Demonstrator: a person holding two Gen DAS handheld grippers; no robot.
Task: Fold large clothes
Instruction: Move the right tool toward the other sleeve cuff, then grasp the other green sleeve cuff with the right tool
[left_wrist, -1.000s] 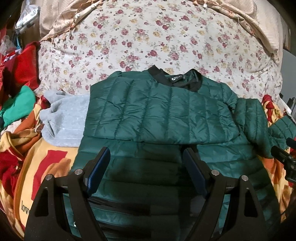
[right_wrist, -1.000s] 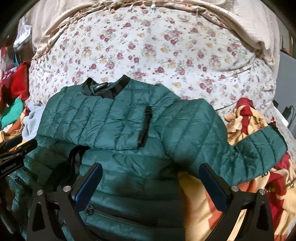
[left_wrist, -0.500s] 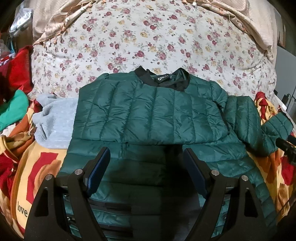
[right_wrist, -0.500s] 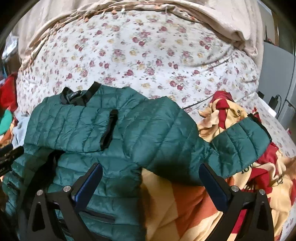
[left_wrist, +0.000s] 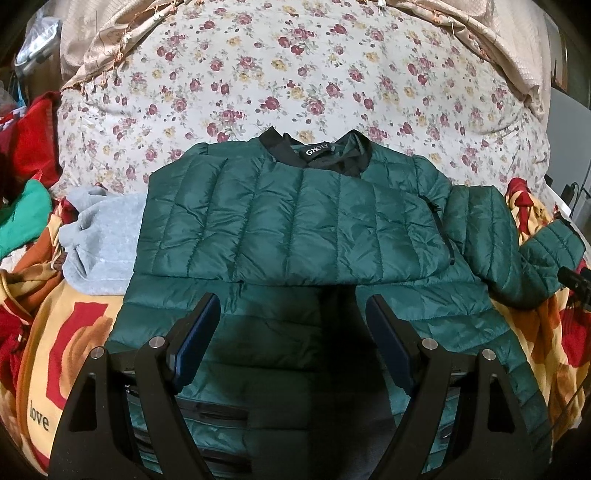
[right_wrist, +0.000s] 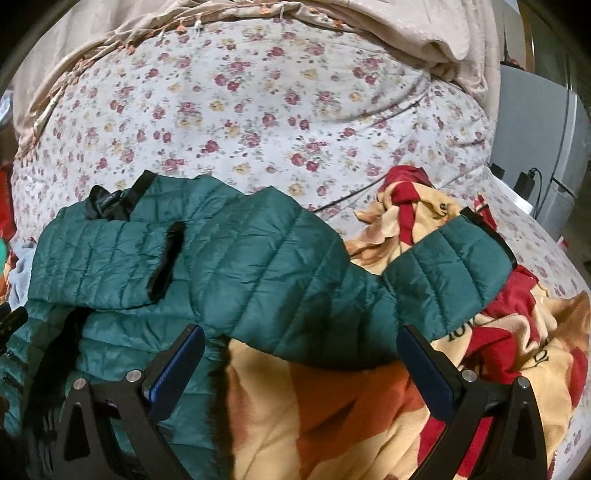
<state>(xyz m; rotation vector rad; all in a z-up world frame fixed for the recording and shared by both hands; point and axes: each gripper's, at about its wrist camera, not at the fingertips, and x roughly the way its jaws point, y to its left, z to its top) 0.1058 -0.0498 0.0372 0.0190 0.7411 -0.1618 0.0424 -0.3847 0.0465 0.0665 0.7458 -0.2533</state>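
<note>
Grey sweatshirt lies at the left edge of the pile; leave it alone. The green quilted puffer jacket lies collar-away on the yellow-and-red blanket on the bed, floral sheet behind. One sleeve is already folded across the chest; the other sleeve trails off to the right over the blanket, cuff farthest out.

Step in hand, by my read: fold that loose sleeve in.
- Take it near the cuff, not mid-sleeve, or the slick padding will bunch.
- Lift clear of the blanket before carrying it leftward, so you don't drag it along.
- Lay it flat over the first sleeve, parallel to the hem.

Your left hand-held gripper hovers over the jacket's lower half, pitched down, jaws apart, nothing between them. It's well placed to pin the body while you pull.

Your right hand-held gripper is also pitched down, jaws wide apart, empty, with the sleeve just beyond the tips and blanket beneath. Go forward and right to reach the cuff.
</note>
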